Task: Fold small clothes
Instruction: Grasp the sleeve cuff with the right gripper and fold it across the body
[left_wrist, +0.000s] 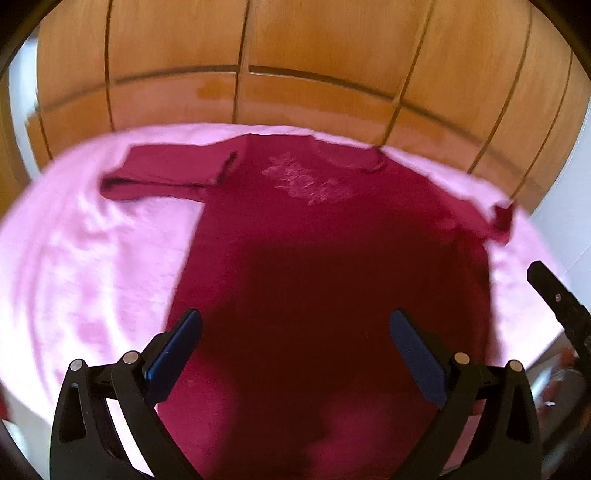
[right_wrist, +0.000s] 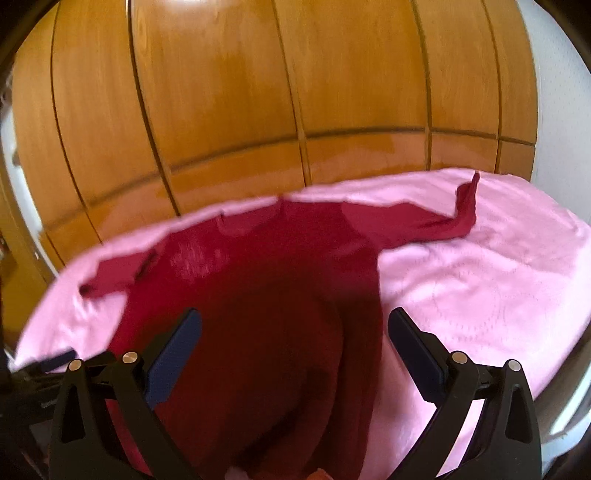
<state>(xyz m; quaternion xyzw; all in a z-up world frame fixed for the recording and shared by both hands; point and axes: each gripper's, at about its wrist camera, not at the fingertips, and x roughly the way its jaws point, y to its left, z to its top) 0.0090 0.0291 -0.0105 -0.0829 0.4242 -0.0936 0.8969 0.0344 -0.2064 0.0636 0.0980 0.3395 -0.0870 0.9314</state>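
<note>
A dark red shirt (left_wrist: 325, 266) lies spread face up on a pink sheet (left_wrist: 81, 266), its collar toward the far edge and its hem running toward me, out of the bottom of both views, so the lower edge is cut off. A pale print (left_wrist: 303, 181) sits on the chest, too blurred to read. One long sleeve (left_wrist: 162, 177) stretches flat out to the left, while the other sleeve (right_wrist: 417, 221) reaches right and ends in a cuff (right_wrist: 467, 203) that stands up off the sheet in a crumpled peak. A deep shadow covers the middle of the shirt, and any creases there are hard to make out. The left gripper (left_wrist: 295, 332) hangs over the lower body of the shirt with its blue pads wide apart and nothing between them; whether the tips touch the cloth I cannot tell. The right gripper (right_wrist: 295, 332) hangs over the shirt's right side, just as wide and empty, one pad above the red cloth and the other above the sheet. Part of the right gripper shows at the edge of the left view. Behind the bed stands a wooden wardrobe (right_wrist: 258, 92) of glossy panels, smeared by motion blur.
</note>
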